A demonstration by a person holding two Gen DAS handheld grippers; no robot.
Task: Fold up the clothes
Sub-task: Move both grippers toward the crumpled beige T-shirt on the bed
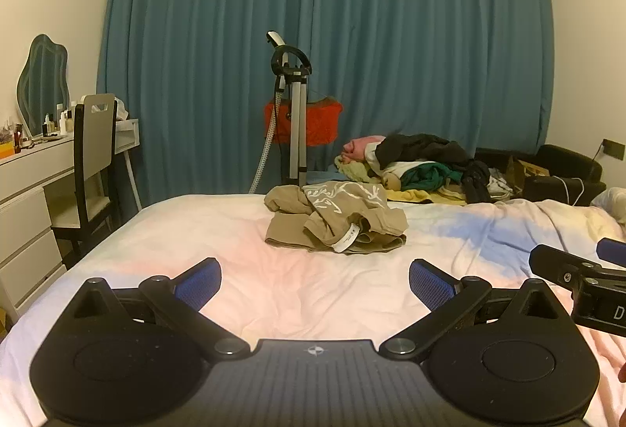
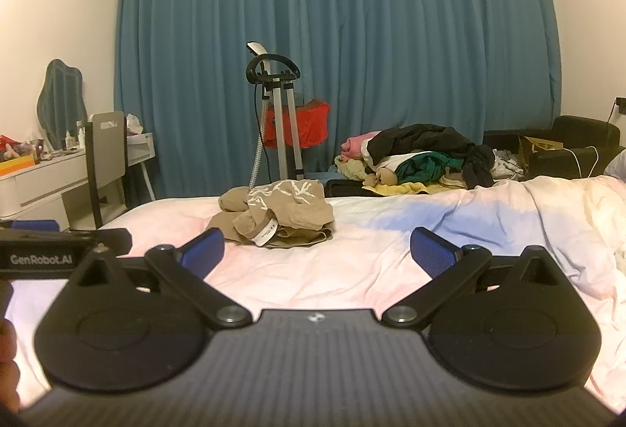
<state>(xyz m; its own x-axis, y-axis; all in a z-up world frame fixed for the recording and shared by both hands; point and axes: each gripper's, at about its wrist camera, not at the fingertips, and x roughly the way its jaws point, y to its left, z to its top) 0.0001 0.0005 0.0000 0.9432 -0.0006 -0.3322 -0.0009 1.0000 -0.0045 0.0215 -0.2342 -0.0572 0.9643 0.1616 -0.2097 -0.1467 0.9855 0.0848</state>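
Observation:
A crumpled tan garment [image 1: 336, 217] with a white print and a white neck label lies bunched on the pale pink and blue bed sheet [image 1: 195, 231], towards the far edge. In the right wrist view the same tan garment [image 2: 276, 215] sits left of centre. My left gripper [image 1: 315, 282] is open above the sheet, short of the garment, with nothing between its blue pads. My right gripper [image 2: 317, 251] is open too, its pads empty, just short of the garment's near edge. Each gripper shows at the side of the other's view.
A heap of mixed clothes [image 1: 426, 164] lies beyond the bed at the right. A garment steamer stand [image 1: 293, 106] rises before the blue curtain [image 1: 352, 16]. A chair [image 1: 92, 161] and white dresser [image 1: 27, 192] stand at the left. A black armchair [image 2: 575, 145] sits at the far right.

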